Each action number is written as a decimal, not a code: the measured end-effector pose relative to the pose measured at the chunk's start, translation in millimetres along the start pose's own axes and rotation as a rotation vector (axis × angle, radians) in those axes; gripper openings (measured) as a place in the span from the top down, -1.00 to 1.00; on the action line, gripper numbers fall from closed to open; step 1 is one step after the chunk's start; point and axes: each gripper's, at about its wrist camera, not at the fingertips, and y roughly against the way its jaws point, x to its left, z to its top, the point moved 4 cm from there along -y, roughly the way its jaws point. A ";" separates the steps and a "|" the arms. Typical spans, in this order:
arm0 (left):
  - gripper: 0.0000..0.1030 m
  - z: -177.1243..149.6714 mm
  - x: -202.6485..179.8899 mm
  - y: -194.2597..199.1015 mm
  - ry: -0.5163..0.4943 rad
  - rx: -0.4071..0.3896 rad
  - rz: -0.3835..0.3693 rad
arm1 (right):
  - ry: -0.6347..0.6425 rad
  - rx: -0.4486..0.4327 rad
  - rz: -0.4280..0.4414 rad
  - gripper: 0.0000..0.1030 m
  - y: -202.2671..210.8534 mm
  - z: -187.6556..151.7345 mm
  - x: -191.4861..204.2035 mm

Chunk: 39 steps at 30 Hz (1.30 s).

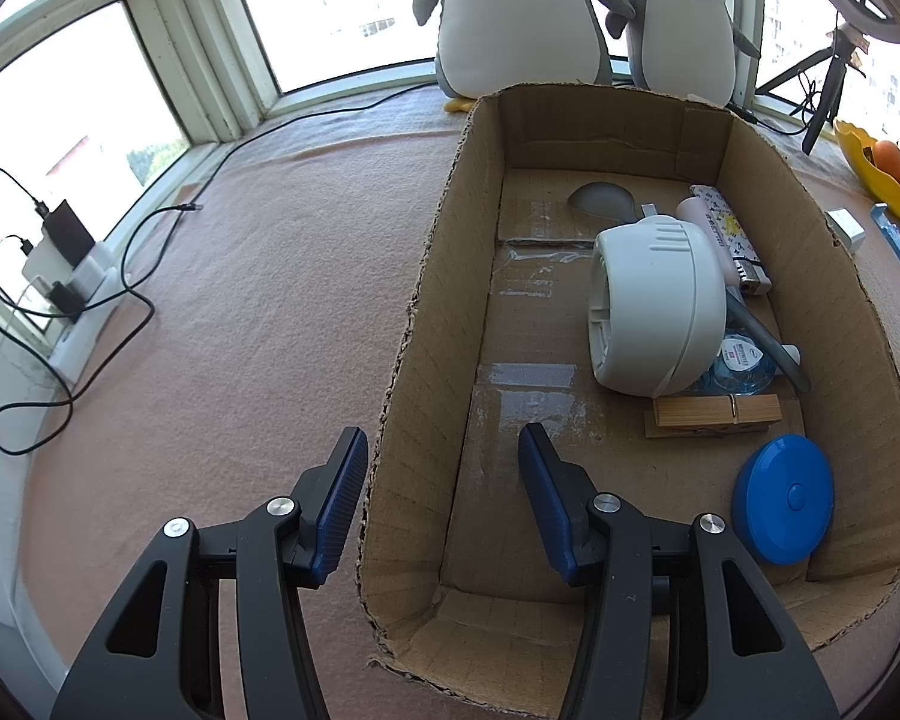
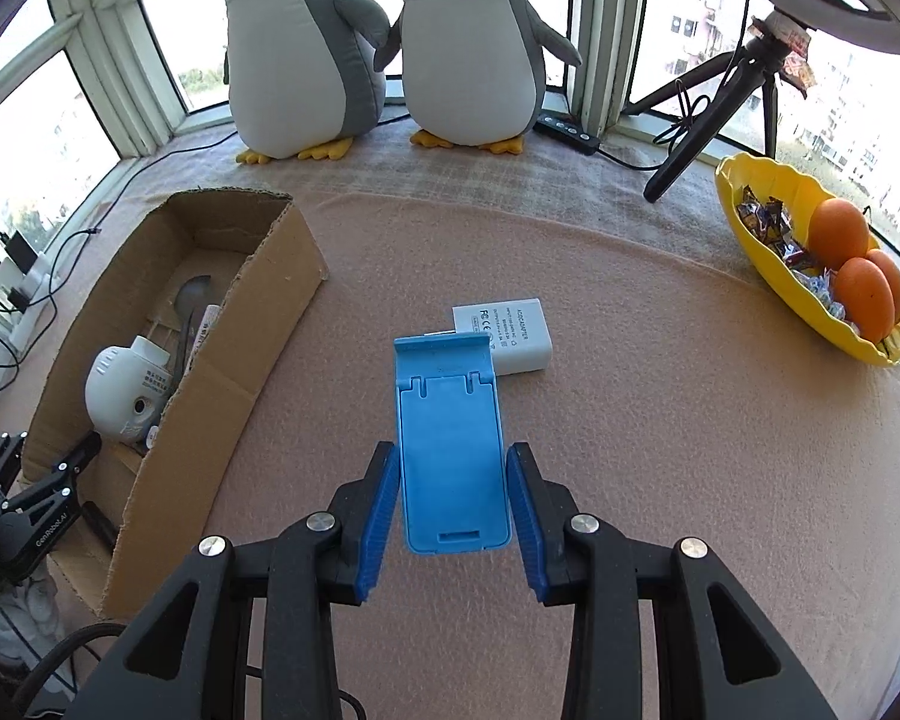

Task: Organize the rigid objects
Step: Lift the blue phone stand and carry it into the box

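Blue phone stand (image 2: 450, 444) clamped in right gripper (image 2: 453, 501).
Left gripper (image 1: 444, 492) clamped astride cardboard box (image 1: 426, 300) wall — adapter (image 2: 507, 336) just beyond stand.

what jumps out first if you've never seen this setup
Two plush penguins stand by the window at the back. At centre, the right claw grips a blue phone stand, with a white adapter just beyond it. To the left a cardboard box holds a white round gadget and a blue disc.
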 end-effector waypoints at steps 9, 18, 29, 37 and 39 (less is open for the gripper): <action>-0.01 -0.1 0.3 -0.7 0.009 -0.003 -0.005 | 0.058 -0.036 0.074 0.36 14.0 27.7 50.6; -0.01 -0.4 1.0 -1.2 0.016 -0.005 -0.011 | 0.100 -0.046 0.127 0.36 12.1 45.0 96.1; -0.01 -1.1 1.9 -1.0 0.024 -0.006 -0.015 | 0.019 -0.018 0.163 0.36 -11.1 62.6 122.9; -0.01 -1.1 2.2 -1.0 0.024 -0.006 -0.015 | -0.031 0.025 0.145 0.36 -36.5 62.6 128.2; -0.01 -1.5 2.7 -0.9 0.026 -0.007 -0.016 | -0.029 0.031 0.137 0.36 -40.1 62.2 129.1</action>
